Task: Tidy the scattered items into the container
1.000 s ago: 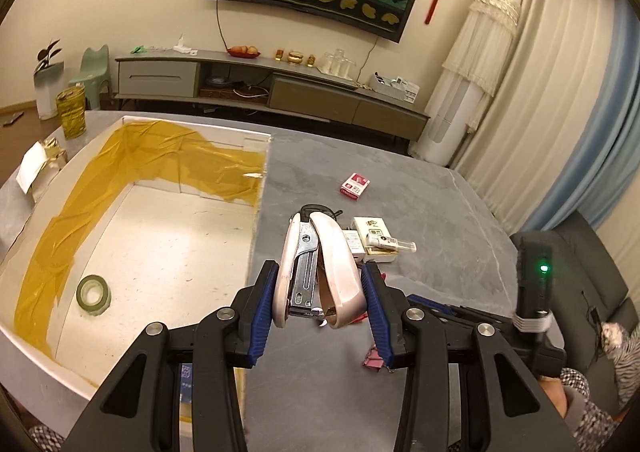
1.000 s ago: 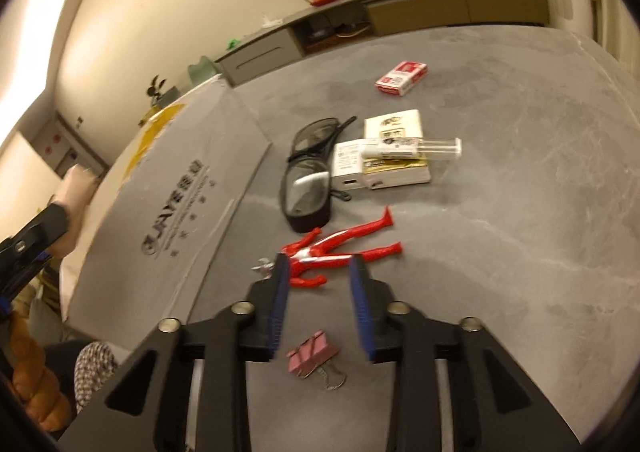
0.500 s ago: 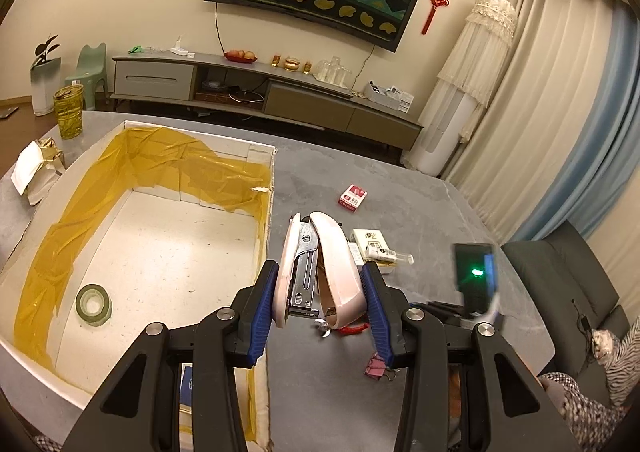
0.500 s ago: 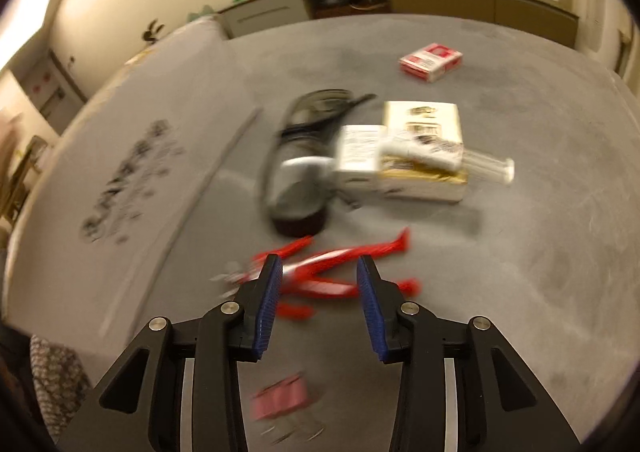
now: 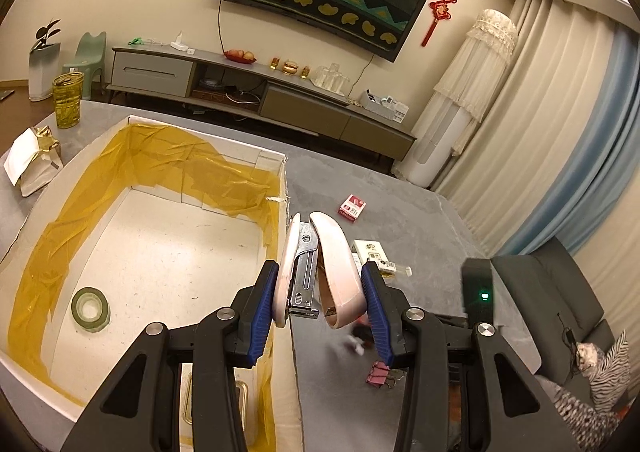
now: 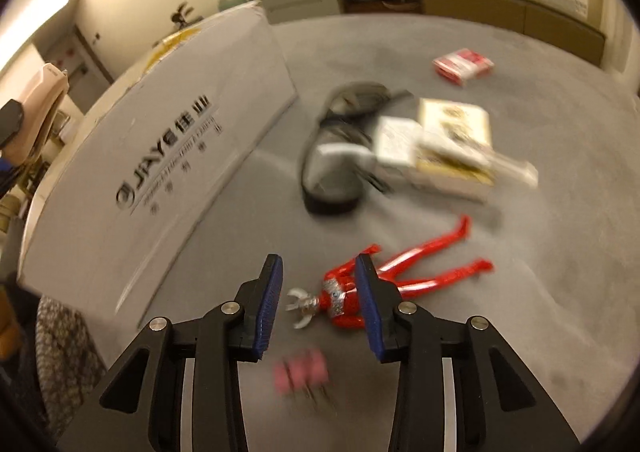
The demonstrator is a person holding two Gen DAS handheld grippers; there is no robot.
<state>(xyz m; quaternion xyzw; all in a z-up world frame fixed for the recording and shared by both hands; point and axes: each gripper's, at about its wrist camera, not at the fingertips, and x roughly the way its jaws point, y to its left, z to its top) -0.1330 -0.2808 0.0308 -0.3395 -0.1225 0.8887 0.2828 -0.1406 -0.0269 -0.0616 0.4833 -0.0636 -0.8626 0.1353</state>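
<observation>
My left gripper (image 5: pixel 320 294) is shut on a pink stapler (image 5: pixel 320 264), held above the right wall of the white cardboard box (image 5: pixel 256 162) lined with yellow tape. A roll of green tape (image 5: pixel 90 309) lies inside the box. My right gripper (image 6: pixel 316 300) is open, hovering low over the head and chest of a red and silver toy figure (image 6: pixel 394 278) lying on the grey table. A pink binder clip (image 6: pixel 300 374) lies just below the fingers. Black glasses (image 6: pixel 340 156), white boxes with a tube (image 6: pixel 444 140) and a red card pack (image 6: pixel 462 66) lie further off.
The box's outer wall (image 6: pixel 160 156) rises left of the right gripper. On the table beyond the box stand a yellow glass (image 5: pixel 67 100) and a crumpled paper bag (image 5: pixel 32 158). A grey sofa (image 5: pixel 560 292) is at the right, a TV cabinet behind.
The left gripper has lifted the stapler and carried it left toward the box's wall. The right gripper has swung left and opened wider over the red figure's upper body.
</observation>
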